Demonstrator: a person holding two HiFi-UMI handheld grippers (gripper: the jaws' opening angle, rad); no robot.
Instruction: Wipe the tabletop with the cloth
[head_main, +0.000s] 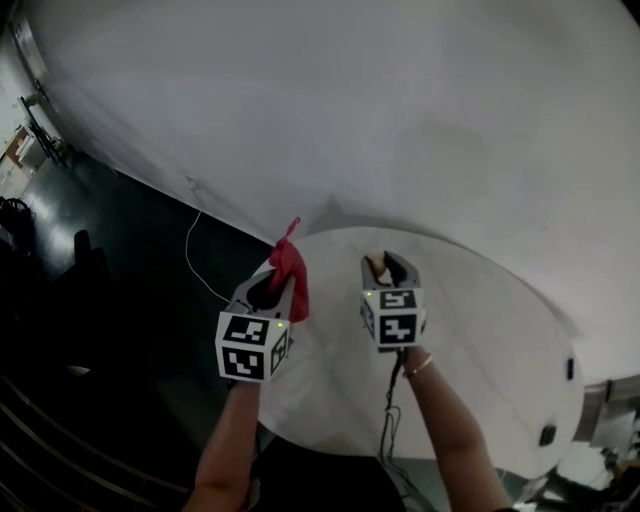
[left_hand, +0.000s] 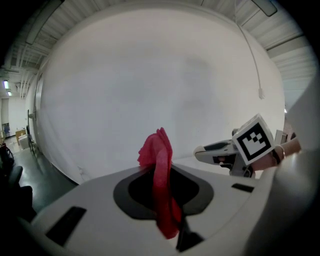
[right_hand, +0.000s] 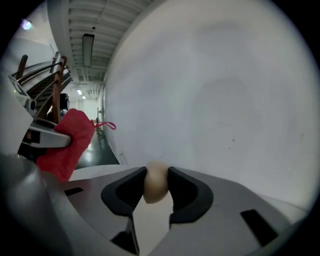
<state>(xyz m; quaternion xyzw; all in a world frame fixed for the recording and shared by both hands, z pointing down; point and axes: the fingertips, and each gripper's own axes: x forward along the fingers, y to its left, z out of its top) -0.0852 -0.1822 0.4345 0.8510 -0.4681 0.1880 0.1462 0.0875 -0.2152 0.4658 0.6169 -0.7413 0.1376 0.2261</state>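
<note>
My left gripper (head_main: 275, 287) is shut on a red cloth (head_main: 291, 268), which bunches up above the jaws and hangs down beside them over the left rim of the round white table (head_main: 480, 340). In the left gripper view the cloth (left_hand: 161, 175) is pinched upright between the jaws of that gripper (left_hand: 162, 189). To its right, over the table, my right gripper (head_main: 387, 266) is shut on a small beige egg-shaped object (head_main: 377, 266). The right gripper view shows this object (right_hand: 156, 182) clamped between the dark pads, with the cloth (right_hand: 67, 142) at far left.
A white wall (head_main: 400, 110) stands close behind the table. Dark floor (head_main: 110, 330) lies to the left, with a thin pale cable (head_main: 192, 250) across it. Two small black items (head_main: 547, 435) sit at the table's right edge. A cable (head_main: 388, 420) hangs under my right gripper.
</note>
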